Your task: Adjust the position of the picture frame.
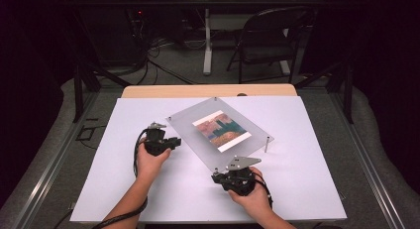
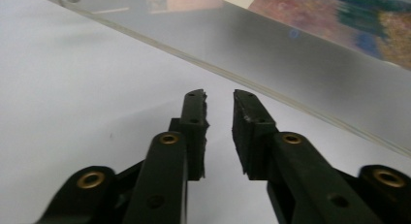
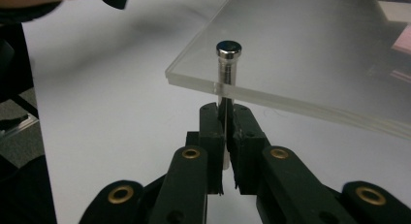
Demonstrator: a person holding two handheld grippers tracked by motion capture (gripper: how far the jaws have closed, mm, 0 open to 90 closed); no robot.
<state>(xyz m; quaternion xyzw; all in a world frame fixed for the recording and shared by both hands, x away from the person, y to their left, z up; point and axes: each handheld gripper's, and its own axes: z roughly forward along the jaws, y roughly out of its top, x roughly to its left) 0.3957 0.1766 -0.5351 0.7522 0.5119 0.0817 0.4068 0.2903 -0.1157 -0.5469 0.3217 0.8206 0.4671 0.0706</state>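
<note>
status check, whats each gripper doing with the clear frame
Right gripper shut on the metal standoff post at the acrylic frame's near corner. Left gripper open, empty, just short of the frame edge. Nothing in the way.

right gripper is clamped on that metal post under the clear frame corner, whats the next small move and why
Probably bring the left gripper forward to pinch the near edge of the acrylic frame and steady it. Its jaws are open and just short of that edge, while the right gripper is shut on the metal post at the corner, so turning or pulling the post could shift the unheld panel.
</note>
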